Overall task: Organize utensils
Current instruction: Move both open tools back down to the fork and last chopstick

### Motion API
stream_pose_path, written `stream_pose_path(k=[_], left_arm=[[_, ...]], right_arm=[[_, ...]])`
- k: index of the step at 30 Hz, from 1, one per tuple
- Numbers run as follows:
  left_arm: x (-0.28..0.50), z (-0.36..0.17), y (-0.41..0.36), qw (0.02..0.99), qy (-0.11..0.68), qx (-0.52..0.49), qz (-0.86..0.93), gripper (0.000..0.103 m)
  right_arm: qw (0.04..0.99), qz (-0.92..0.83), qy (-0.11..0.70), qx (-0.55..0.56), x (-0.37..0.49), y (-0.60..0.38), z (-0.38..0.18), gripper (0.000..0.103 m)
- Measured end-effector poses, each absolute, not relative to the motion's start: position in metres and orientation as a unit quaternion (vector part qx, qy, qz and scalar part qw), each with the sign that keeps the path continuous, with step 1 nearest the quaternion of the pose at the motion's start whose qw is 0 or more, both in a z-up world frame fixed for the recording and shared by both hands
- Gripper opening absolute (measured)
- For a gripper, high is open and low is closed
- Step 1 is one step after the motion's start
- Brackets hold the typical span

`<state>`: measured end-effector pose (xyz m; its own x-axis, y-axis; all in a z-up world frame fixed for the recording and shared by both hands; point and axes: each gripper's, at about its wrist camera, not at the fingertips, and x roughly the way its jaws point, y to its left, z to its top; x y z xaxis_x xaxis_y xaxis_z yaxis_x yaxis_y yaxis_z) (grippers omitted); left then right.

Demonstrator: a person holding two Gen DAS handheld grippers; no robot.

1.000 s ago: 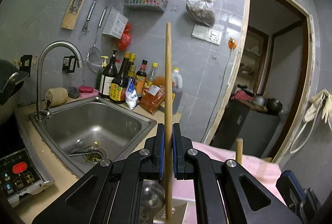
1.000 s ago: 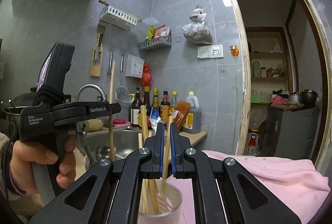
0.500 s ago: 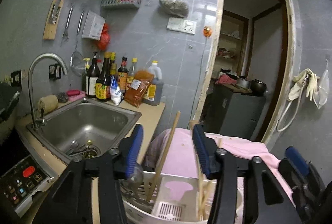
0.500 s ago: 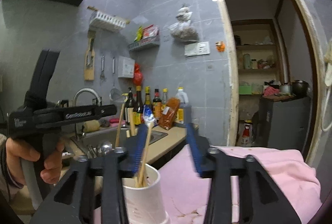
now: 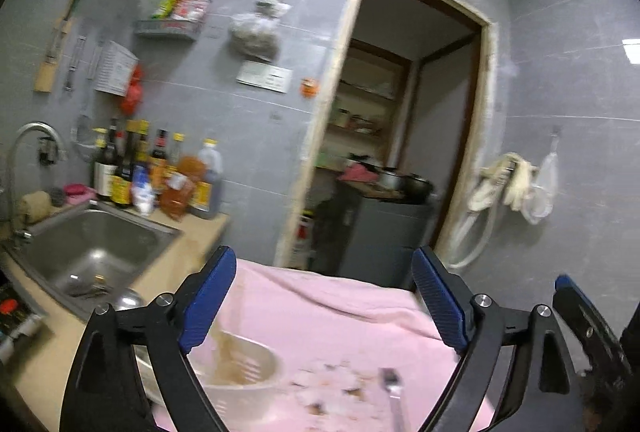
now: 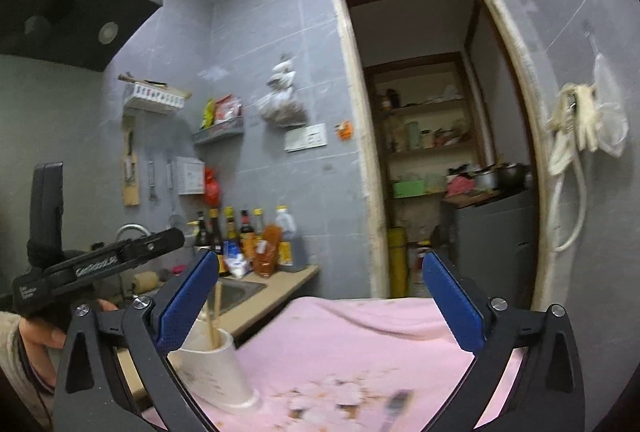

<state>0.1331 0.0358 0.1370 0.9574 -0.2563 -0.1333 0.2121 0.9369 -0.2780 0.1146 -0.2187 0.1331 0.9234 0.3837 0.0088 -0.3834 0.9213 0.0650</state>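
Note:
My left gripper is wide open and empty above the pink cloth. A white slotted utensil holder with wooden chopsticks stands low left, blurred. A metal utensil lies on the cloth low right. My right gripper is wide open and empty. The white holder with chopsticks stands at its left finger. A dark utensil lies blurred on the cloth. The left gripper's body shows at left.
A steel sink with a tap lies left. Sauce bottles line the counter's back. An open doorway shows a dark cabinet. Racks and tools hang on the wall.
Both grippers opened and let go of their chopsticks, which now stand in the holder. Both then rose and drew back, swinging right.

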Motion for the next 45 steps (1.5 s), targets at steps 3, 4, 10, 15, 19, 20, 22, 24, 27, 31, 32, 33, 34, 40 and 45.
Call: stream_pose_path(k=[3, 4, 10, 15, 19, 20, 22, 24, 27, 31, 32, 33, 34, 40, 45], left_arm=[[0.132, 0.139, 0.013, 0.976, 0.090, -0.130, -0.149, 0.087], [0.132, 0.139, 0.006, 0.975, 0.093, -0.129, -0.157, 0.087], [0.140, 0.121, -0.033, 0.967, 0.131, -0.115, -0.187, 0.087], [0.155, 0.088, -0.055, 0.961, 0.184, -0.093, -0.186, 0.087], [0.169, 0.055, -0.064, 0.956, 0.229, -0.064, -0.173, 0.087], [0.171, 0.047, -0.065, 0.954, 0.239, -0.060, -0.171, 0.087], [0.179, 0.030, -0.066, 0.948, 0.269, -0.052, -0.164, 0.087], [0.189, 0.016, -0.065, 0.941, 0.297, -0.051, -0.157, 0.087], [0.203, -0.004, -0.060, 0.929, 0.332, -0.057, -0.153, 0.087], [0.222, -0.020, -0.055, 0.919, 0.364, -0.051, -0.144, 0.087], [0.226, -0.023, -0.055, 0.917, 0.370, -0.046, -0.142, 0.087], [0.229, -0.026, -0.056, 0.915, 0.375, -0.042, -0.141, 0.087], [0.232, -0.027, -0.055, 0.914, 0.379, -0.039, -0.142, 0.087], [0.245, -0.038, -0.055, 0.908, 0.394, -0.027, -0.141, 0.087], [0.252, -0.042, -0.057, 0.903, 0.401, -0.030, -0.152, 0.087]], right_arm=[[0.985, 0.171, -0.003, 0.011, 0.096, -0.241, 0.149, 0.103], [0.986, 0.166, -0.003, 0.005, 0.092, -0.246, 0.152, 0.103], [0.990, 0.130, 0.039, -0.036, 0.070, -0.282, 0.163, 0.103], [0.989, 0.109, 0.087, -0.039, 0.073, -0.299, 0.132, 0.103], [0.984, 0.111, 0.137, -0.038, 0.090, -0.300, 0.089, 0.103], [0.982, 0.111, 0.149, -0.042, 0.096, -0.297, 0.077, 0.103], [0.977, 0.116, 0.171, -0.048, 0.107, -0.291, 0.059, 0.103], [0.971, 0.120, 0.201, -0.058, 0.121, -0.283, 0.039, 0.103], [0.959, 0.125, 0.246, -0.071, 0.143, -0.274, 0.017, 0.103], [0.940, 0.134, 0.303, -0.087, 0.173, -0.265, -0.007, 0.089], [0.934, 0.139, 0.317, -0.089, 0.181, -0.262, -0.011, 0.082], [0.930, 0.142, 0.327, -0.089, 0.186, -0.261, -0.014, 0.078], [0.925, 0.145, 0.339, -0.090, 0.194, -0.259, -0.019, 0.072], [0.903, 0.161, 0.386, -0.099, 0.227, -0.244, -0.038, 0.055], [0.890, 0.154, 0.410, -0.127, 0.244, -0.229, -0.049, 0.052]])
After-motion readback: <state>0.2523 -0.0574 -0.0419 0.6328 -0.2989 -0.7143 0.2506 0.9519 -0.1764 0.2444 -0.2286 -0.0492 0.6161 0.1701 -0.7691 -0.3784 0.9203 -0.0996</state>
